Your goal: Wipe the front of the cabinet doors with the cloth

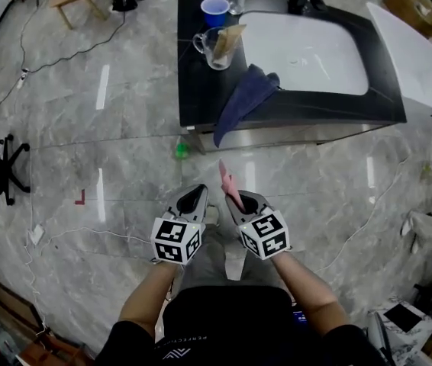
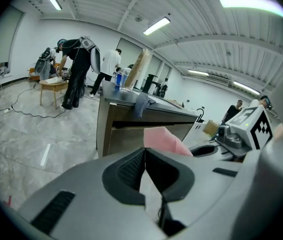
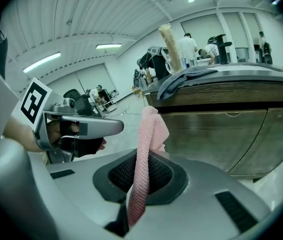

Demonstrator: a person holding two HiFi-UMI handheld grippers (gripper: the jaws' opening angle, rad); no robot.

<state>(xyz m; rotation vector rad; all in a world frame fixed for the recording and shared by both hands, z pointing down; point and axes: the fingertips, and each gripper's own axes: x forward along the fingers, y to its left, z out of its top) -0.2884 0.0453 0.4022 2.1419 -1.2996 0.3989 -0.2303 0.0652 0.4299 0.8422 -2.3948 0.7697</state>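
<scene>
while the person stands on a grey marble floor (image 1: 124, 128), both grippers are held side by side just in front of the body. the right gripper (image 1: 240, 198) has its jaws clamped on a pink cloth (image 1: 228, 180). in the right gripper view the cloth (image 3: 149, 134) runs up between the dark pads as a twisted strip and flops over just past the tips of that gripper (image 3: 140, 160). the left gripper (image 1: 198, 192) is just beside it, its jaws pressed together with nothing between them. in the left gripper view the pink cloth (image 2: 162, 138) shows beyond the tips of this gripper (image 2: 145, 152).

farther ahead, apart from the cloth, stands the cabinet (image 2: 121, 134), its brown doors (image 3: 221, 134) facing the grippers. a dark blue towel (image 1: 243, 97) hangs over the front edge of the black counter (image 1: 201, 97), beside the left end of a white sink (image 1: 307, 52). a glass pitcher (image 1: 217, 46) sits just behind the towel, and a blue cup (image 1: 214, 10) stands near the counter's far left corner. people (image 2: 79, 69) stand in the room beyond the cabinet.
</scene>
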